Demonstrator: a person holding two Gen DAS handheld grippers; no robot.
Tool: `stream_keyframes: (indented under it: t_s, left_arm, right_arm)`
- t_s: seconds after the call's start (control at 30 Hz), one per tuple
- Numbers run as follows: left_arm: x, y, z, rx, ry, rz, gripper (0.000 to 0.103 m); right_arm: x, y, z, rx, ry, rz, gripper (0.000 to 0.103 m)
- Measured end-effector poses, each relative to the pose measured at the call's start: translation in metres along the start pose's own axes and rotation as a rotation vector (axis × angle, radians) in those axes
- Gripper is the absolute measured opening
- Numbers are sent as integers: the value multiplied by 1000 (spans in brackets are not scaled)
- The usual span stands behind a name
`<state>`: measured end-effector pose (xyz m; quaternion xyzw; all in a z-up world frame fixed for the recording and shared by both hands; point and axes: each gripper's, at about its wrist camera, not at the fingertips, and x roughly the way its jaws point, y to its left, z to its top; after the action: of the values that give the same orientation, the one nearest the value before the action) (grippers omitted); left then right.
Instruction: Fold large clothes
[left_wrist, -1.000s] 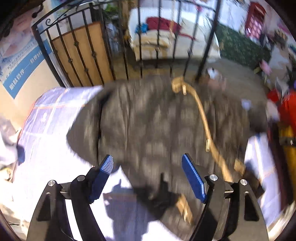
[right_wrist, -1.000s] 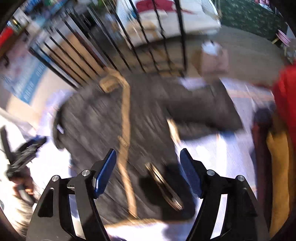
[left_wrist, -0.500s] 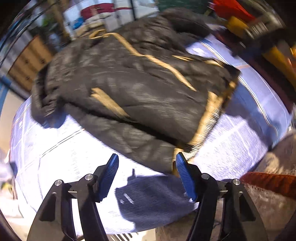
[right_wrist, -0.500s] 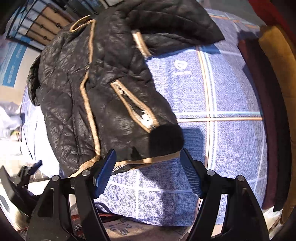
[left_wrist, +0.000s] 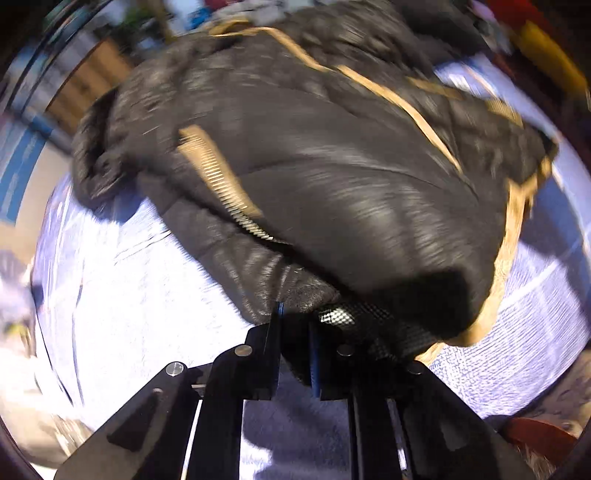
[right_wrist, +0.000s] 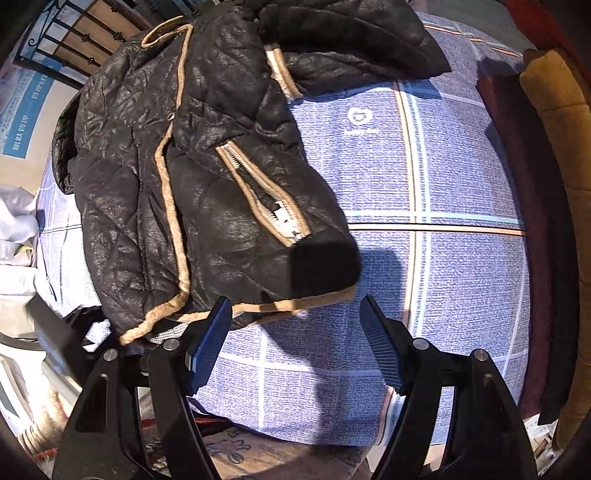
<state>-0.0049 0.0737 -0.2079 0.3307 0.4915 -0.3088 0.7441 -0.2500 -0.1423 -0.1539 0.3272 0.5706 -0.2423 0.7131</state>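
Observation:
A black quilted jacket (right_wrist: 207, 184) with tan trim and zip pockets lies spread on a blue checked bedsheet (right_wrist: 443, 280). In the left wrist view the jacket (left_wrist: 332, 177) fills the frame, blurred. My left gripper (left_wrist: 295, 321) is shut on the jacket's sleeve cuff at its near edge. My right gripper (right_wrist: 295, 332) is open and empty just in front of the jacket's tan hem, its left finger (right_wrist: 210, 339) touching or just short of the hem.
A black iron railing (right_wrist: 74, 40) with a wooden panel stands behind the bed. Folded dark red and mustard fabrics (right_wrist: 554, 184) lie along the right side. White cloth (right_wrist: 18, 236) is piled at the left. A patterned rug (right_wrist: 266, 458) lies below the bed's front edge.
My left gripper has moved in and closed on the jacket's sleeve cuff; it was open before. My right gripper has moved closer to the hem and stays open.

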Motion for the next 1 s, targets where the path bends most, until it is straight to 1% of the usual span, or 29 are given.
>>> stream_keyframes:
  t_s: [0.07, 0.1, 0.13, 0.17, 0.2, 0.23, 0.27, 0.3, 0.33, 0.37, 0.4, 0.43, 0.47, 0.5, 0.53, 0.57, 0.63, 0.67, 0.73, 0.77, 0.8, 0.83, 0.87, 0.93, 0.97, 1.0]
  left_arm:
    - [-26, 41, -16, -185, -27, -57, 12]
    - [-34, 58, -26, -261, -26, -78, 12]
    - [-40, 77, -41, -352, -14, -93, 12]
    - [-42, 91, -55, -422, 4, -103, 11]
    - [-40, 107, -72, -505, 36, -119, 10]
    - [-35, 118, -87, -569, 75, -106, 4]
    - [-28, 131, -106, -639, 128, -56, 0]
    - [-19, 147, -126, -734, 173, -47, 0]
    - [-11, 163, -144, -838, 214, -55, 0]
    - [-6, 180, -163, -950, 260, -40, 0]
    - [-7, 189, -173, -1008, 268, -22, 0]
    - [-15, 194, -173, -1006, 230, -18, 0]
    - [-25, 191, -163, -928, 184, 3, 0]
    - [-33, 183, -148, -815, 146, 26, 1]
    - [-37, 174, -130, -722, 128, 24, 13]
    - [-40, 161, -113, -634, 114, 7, 39]
    - [-51, 132, -85, -503, 42, -49, 60]
    - [-56, 115, -73, -437, 1, -89, 66]
    - [-59, 81, -52, -307, -23, -119, 72]
    - [-54, 64, -43, -264, -24, -127, 72]
    - [-51, 53, -40, -223, -23, -118, 72]
    - [-42, 42, -38, -179, -14, -81, 72]
    - [-31, 35, -37, -141, 7, -11, 72]
    - [-4, 39, -36, -125, 34, 103, 72]
    - [4, 46, -37, -136, 50, 131, 68]
    - [12, 53, -35, -150, 66, 169, 60]
  right_arm:
    - [1, -8, 0, 0, 8, -14, 72]
    - [1, -12, 0, 2, 13, -20, 72]
    - [2, -17, 0, 10, 14, -21, 72]
    - [2, -21, 1, 14, 18, -22, 72]
    - [4, -25, 2, 22, 25, -23, 72]
    - [5, -27, 2, 28, 33, -22, 72]
    - [8, -29, 2, 36, 42, -17, 72]
    - [10, -31, 3, 42, 51, -11, 72]
    - [12, -32, 4, 46, 60, -4, 72]
    - [15, -32, 6, 50, 71, 8, 72]
    - [17, -32, 8, 49, 81, 16, 72]
    - [19, -31, 10, 44, 89, 20, 72]
    - [21, -29, 10, 38, 93, 19, 72]
    - [23, -25, 10, 31, 96, 17, 72]
    - [24, -22, 12, 18, 101, 19, 72]
    - [26, -19, 10, 12, 102, 20, 72]
    - [30, -12, 10, 1, 106, 19, 72]
    - [30, -9, 8, 1, 105, 19, 72]
    - [29, -3, 8, -4, 102, 26, 72]
    - [29, -1, 8, -7, 100, 28, 72]
    - [28, 0, 7, -11, 98, 28, 72]
    - [28, 0, 7, -12, 99, 30, 72]
    - [28, 0, 5, -11, 100, 32, 72]
    - [30, 0, 0, -5, 110, 32, 72]
    - [32, -1, -2, -3, 113, 34, 72]
    - [33, -1, -2, 0, 116, 33, 72]
